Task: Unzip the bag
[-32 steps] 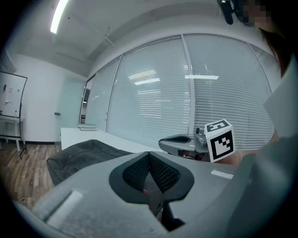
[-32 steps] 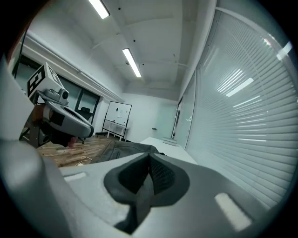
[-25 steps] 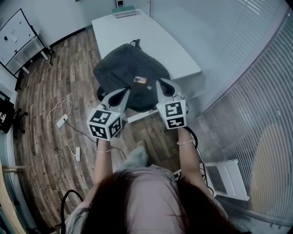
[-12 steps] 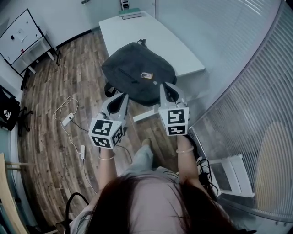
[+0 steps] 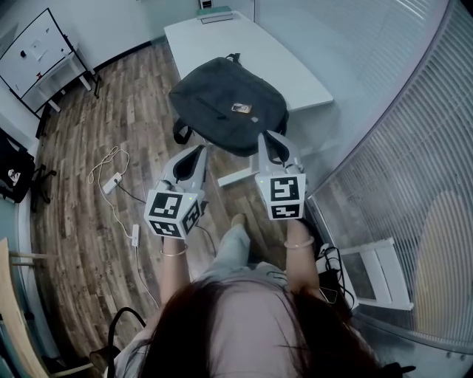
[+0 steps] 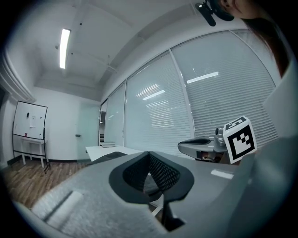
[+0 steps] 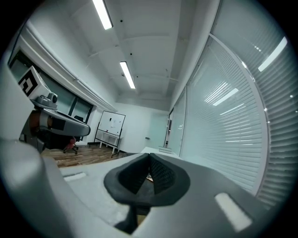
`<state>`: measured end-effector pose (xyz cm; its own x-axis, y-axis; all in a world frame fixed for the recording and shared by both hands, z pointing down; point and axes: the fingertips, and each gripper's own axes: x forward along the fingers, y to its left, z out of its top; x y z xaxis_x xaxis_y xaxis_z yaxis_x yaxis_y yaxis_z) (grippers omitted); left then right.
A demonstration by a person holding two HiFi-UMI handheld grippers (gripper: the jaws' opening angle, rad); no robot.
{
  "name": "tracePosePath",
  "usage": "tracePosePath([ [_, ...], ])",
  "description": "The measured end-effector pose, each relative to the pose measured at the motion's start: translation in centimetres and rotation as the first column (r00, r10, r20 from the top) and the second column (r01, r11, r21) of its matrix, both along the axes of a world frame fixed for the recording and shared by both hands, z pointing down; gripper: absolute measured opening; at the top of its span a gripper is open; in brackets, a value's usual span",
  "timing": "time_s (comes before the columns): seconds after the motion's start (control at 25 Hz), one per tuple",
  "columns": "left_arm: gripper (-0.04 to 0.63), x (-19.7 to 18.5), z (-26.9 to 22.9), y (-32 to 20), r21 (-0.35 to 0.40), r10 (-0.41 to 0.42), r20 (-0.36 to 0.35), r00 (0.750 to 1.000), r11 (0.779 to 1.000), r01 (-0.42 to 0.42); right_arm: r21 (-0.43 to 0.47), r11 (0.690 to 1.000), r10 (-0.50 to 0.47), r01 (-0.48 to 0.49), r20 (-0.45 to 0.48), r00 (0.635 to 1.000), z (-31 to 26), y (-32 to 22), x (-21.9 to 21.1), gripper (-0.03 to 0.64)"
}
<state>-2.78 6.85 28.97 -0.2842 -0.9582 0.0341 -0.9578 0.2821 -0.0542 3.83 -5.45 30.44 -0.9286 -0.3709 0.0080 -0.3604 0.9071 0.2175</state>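
Observation:
A black backpack (image 5: 229, 107) lies flat on the white table (image 5: 295, 81), with a small tag on its top and a strap hanging over the near left edge. My left gripper (image 5: 201, 150) is held level just short of the bag's near edge, its jaws shut on nothing. My right gripper (image 5: 264, 136) sits beside it at the bag's near right corner, also shut and empty. The left gripper view has its pads (image 6: 149, 155) meeting, with the bag (image 6: 109, 157) dim beyond and the right gripper (image 6: 200, 145) alongside. In the right gripper view the pads (image 7: 149, 159) also meet.
A whiteboard on a stand (image 5: 33, 52) is at the far left. Cables and a power strip (image 5: 111, 181) lie on the wood floor. A glass wall with blinds (image 5: 399, 111) runs along the right, with a white step stool (image 5: 377, 273) at its foot. A book (image 5: 214, 13) lies at the table's far end.
Both grippers have drawn back together from over the bag's near edge to just short of it. The bag now sits farther up the head view. The jaws stayed shut.

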Motion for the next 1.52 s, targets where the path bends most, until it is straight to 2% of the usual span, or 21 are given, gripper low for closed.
tracePosePath([
  [0.28,0.011,0.8,-0.4,1.6,0.021,-0.009,0.026,1.000,1.000,0.008,0.007,1.000,-0.030,0.030,0.002,1.000,0.0,2.2,0.4,0.002],
  [0.64,0.011,0.8,-0.6,2.5,0.035,-0.005,0.053,0.999,0.999,0.003,-0.022,1.000,-0.023,0.023,0.017,1.000,0.3,2.6,0.5,-0.002],
  [1.12,0.011,-0.2,-0.8,2.8,0.064,-0.016,0.026,1.000,0.998,0.015,-0.018,0.999,-0.041,0.041,0.011,0.999,0.4,3.0,0.2,-0.002],
  [1.52,0.009,0.3,-0.3,0.5,0.030,0.012,0.019,1.000,0.999,-0.013,-0.044,0.999,-0.021,0.021,0.001,1.000,0.5,1.2,0.5,-0.002],
])
